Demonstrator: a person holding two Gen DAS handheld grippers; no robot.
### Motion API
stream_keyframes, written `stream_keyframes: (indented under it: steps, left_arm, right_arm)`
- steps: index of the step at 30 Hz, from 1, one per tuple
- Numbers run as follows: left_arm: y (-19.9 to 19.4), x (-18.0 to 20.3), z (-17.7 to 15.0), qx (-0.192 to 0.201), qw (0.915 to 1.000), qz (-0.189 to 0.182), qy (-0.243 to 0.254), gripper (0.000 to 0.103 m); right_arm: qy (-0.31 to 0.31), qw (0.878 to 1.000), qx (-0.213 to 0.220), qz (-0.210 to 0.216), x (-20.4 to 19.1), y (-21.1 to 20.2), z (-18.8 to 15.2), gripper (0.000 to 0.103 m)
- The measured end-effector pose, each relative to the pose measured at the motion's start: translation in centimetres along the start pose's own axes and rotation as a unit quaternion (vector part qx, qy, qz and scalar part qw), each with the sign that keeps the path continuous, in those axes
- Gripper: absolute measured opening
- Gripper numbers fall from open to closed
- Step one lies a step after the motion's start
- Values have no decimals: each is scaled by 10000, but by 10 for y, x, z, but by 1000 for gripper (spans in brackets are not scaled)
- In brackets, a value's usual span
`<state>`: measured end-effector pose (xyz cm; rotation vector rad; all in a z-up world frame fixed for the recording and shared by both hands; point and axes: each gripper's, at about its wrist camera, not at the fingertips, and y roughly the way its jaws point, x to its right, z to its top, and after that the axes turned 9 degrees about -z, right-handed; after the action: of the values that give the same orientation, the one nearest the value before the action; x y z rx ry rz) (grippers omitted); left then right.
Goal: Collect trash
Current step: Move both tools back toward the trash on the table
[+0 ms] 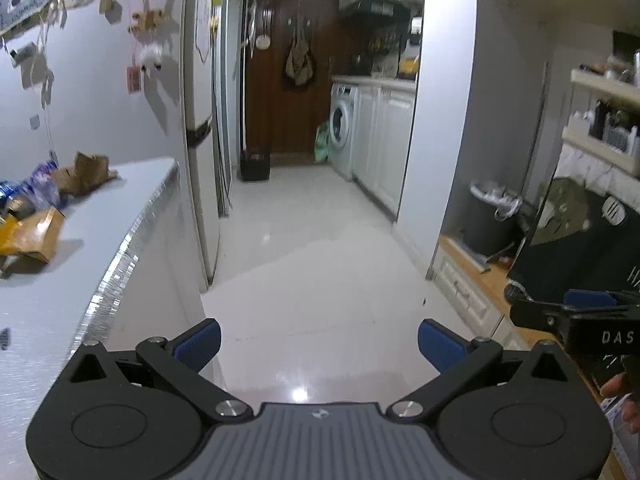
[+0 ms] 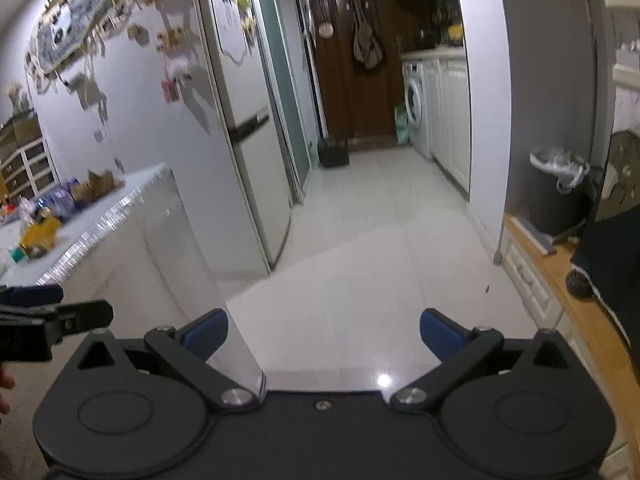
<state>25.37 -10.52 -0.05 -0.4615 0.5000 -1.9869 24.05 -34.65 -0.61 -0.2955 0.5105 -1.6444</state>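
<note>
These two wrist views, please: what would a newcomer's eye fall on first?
Most likely the crumpled brown paper bags and wrappers heaped on the pale grey counter at left. Next, the dark grey bin with a white liner in the alcove at right. Both the left gripper and right gripper are open and empty above the glossy white floor tiles.

The left gripper hangs over the pale tiled floor, its blue-padded fingers spread wide with nothing between them. On the grey bench to the left, crumpled brown paper lies near the far edge, with a blue plastic wrapper and an orange paper bag toward the left edge. The right gripper shows at the right. A lined bin stands in a recess.
</note>
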Motion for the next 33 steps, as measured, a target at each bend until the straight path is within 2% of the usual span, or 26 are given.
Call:
stream_keyframes:
  steps: [6,14,18,25,33]
  left_arm:
    - [-52,-2,1,408,9991,44,106,103]
    - [-126,-33,6,902,9943,461,341,103]
    - [-152,-62,6,985,9906,817,480,103]
    - [-185,-132,1,1035,9831,1471,342,103]
    - [-196,-200,-6,919,9808,1667,422,103]
  right_arm:
    - [-48,9988,398,266,-18,-38,7,103]
    - [-251,9931,741,870,-70,-65,23,103]
    - [-378,9886,807,1212,-102,-68,28,103]
    - [-717,9783,962,1691,-166,-69,34,103]
    - [-1073,9671,865,2138,-234,-40,41,103]
